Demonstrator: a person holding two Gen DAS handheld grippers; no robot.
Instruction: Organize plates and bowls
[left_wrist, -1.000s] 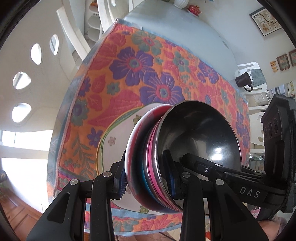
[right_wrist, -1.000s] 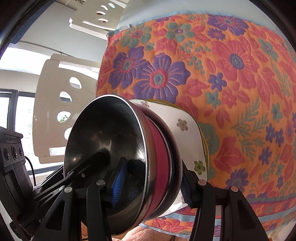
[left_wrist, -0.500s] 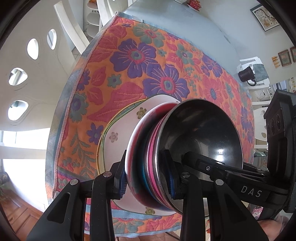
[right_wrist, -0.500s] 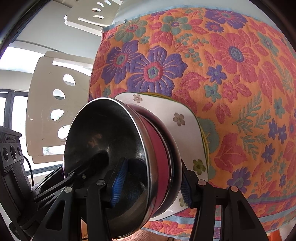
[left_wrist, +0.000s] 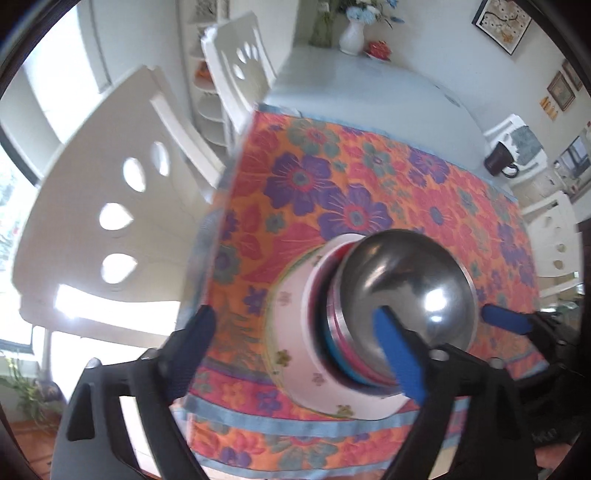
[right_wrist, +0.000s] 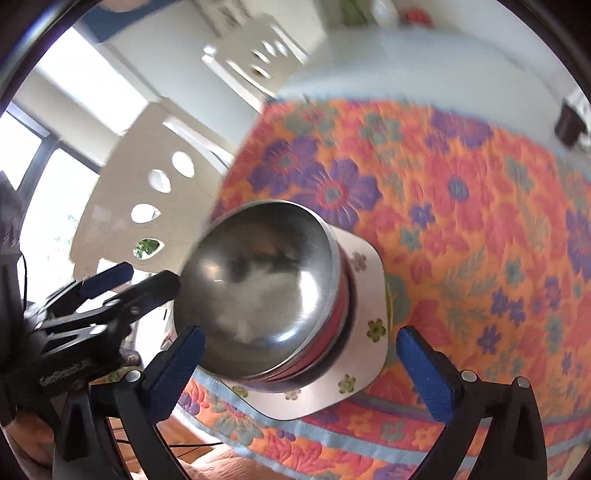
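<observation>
A stack of nested bowls, a steel bowl (left_wrist: 410, 284) on top of pink and blue ones (left_wrist: 338, 343), sits on a white flowered square plate (left_wrist: 295, 354) near the table's front edge. In the right wrist view the steel bowl (right_wrist: 258, 291) rests on the same plate (right_wrist: 365, 332). My left gripper (left_wrist: 295, 354) is open, its fingers wide on either side of the stack and holding nothing. My right gripper (right_wrist: 299, 369) is open too, just in front of the stack. Each gripper shows in the other's view, the right one (left_wrist: 506, 321) and the left one (right_wrist: 122, 284).
The table wears an orange floral cloth (left_wrist: 369, 192). White chairs (left_wrist: 110, 206) stand close at the left edge. A dark mug (left_wrist: 498, 160), a white vase (left_wrist: 351, 37) and a red item sit far back. The table's front edge (right_wrist: 332, 443) is just below the plate.
Both grippers have let go of the bowl stack and opened wide. They have pulled back, and the stack now rests on the plate.
</observation>
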